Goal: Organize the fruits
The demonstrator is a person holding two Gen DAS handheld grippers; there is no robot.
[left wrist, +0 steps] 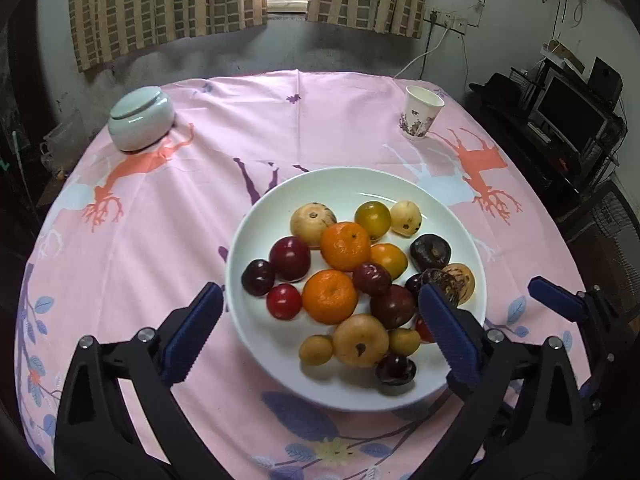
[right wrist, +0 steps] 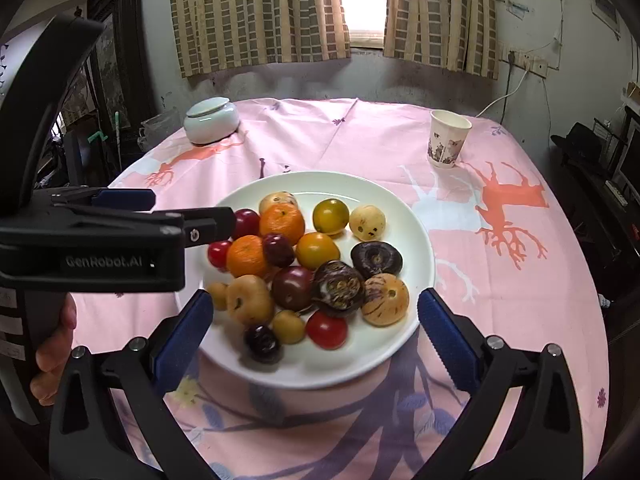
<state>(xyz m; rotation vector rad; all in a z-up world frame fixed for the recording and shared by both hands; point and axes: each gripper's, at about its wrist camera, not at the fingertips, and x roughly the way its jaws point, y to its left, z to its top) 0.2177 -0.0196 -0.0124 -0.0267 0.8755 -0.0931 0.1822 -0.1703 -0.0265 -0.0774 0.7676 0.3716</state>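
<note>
Currently, mixed fruits sit heaped on a wide white ceramic plate (left wrist: pixel 256 216) mid-counter, both hand-held grippers hovering empty.

Round orange tangerines (left wrist: pixel 345 246), dark red plums (left wrist: pixel 290 259), pale yellow-brown fruits (left wrist: pixel 361 340) and small red tomatoes (right wrist: pixel 327 330) lie unsorted together, so grouping looks unsettled, or gathering may be complete. The left hand-held gripper (left wrist: pixel 320 320) and right hand-held gripper (right wrist: pixel 312 320) both gape wide at the plate's near rim. A pale green lidded jar (left wrist: pixel 141 118) and printed paper cup (left wrist: pixel 422 113) hold the far corners of the pink-clothed counter (left wrist: pixel 160 220), whose left and right edges have open room.

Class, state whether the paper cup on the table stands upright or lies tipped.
Upright: the paper cup rests on its narrow base, open rim facing up. Its contents cannot be seen.
</note>
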